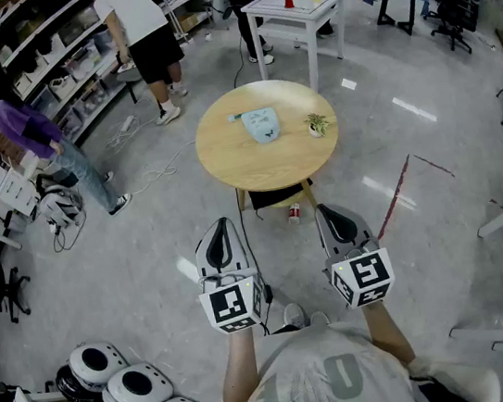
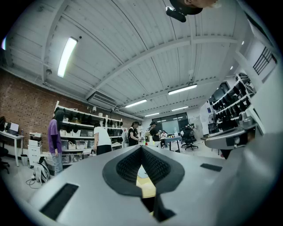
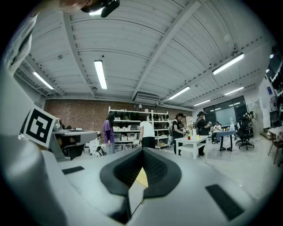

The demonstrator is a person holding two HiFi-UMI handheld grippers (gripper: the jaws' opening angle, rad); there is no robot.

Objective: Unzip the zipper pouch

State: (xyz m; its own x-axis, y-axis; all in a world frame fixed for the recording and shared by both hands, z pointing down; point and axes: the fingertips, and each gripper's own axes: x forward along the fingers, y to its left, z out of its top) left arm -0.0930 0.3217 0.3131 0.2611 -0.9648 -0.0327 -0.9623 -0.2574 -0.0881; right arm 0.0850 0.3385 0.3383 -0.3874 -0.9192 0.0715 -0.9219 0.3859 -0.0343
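Head view: we hold the left tongs [image 1: 220, 225] and right tongs [image 1: 329, 211] closed, empty, well apart from the zipper pouch [image 1: 262, 124] on the bench [image 1: 231, 159], so reaching without opening them could push it away.

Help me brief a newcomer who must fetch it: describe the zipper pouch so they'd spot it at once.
Find the round wooden table in the middle of the room. On its far half lies the zipper pouch, just left of a potted plant. The pouch is flat and pale blue, while the plant is small, upright and green.
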